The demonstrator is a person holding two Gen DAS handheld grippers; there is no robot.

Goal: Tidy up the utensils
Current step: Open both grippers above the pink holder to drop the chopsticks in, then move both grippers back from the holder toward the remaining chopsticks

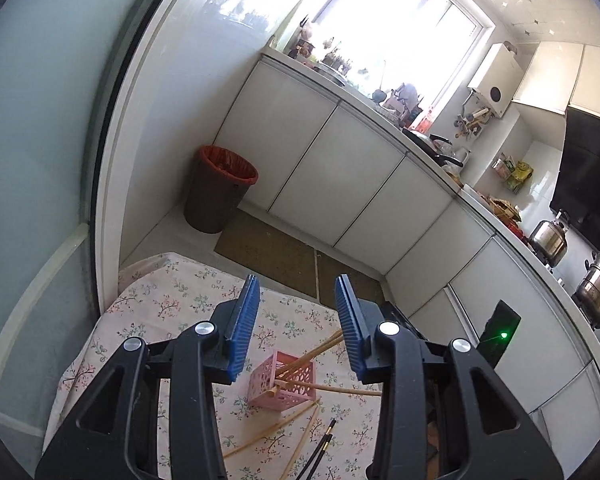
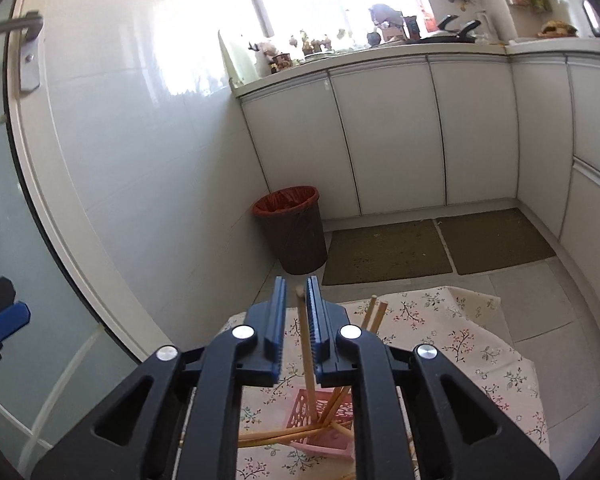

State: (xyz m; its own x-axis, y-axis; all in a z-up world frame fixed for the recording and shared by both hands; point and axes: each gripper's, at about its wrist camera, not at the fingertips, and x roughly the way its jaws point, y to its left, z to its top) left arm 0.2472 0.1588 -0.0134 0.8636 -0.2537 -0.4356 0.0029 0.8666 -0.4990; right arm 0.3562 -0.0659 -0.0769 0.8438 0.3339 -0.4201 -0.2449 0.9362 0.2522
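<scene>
A pink perforated basket [image 1: 284,380] [image 2: 324,412] stands on the floral tablecloth [image 1: 160,308] with several wooden chopsticks leaning out of it. More wooden chopsticks [image 1: 276,428] and a black pair [image 1: 324,444] lie loose on the cloth in front of it. My left gripper [image 1: 297,280] hovers above the basket, open, with nothing between its blue pads. My right gripper [image 2: 296,282] is over the basket too, its jaws a little apart. One upright wooden chopstick [image 2: 310,396] rises from the basket into that gap, close beside the right pad, and is not pinched.
A brown bin with a red liner [image 1: 220,188] [image 2: 290,230] stands in the corner beyond the table. Two floor mats [image 2: 386,252] lie before white cabinets [image 1: 340,168]. A glass door [image 1: 28,160] is at left. A black device with a green light [image 1: 500,334] sits right of the table.
</scene>
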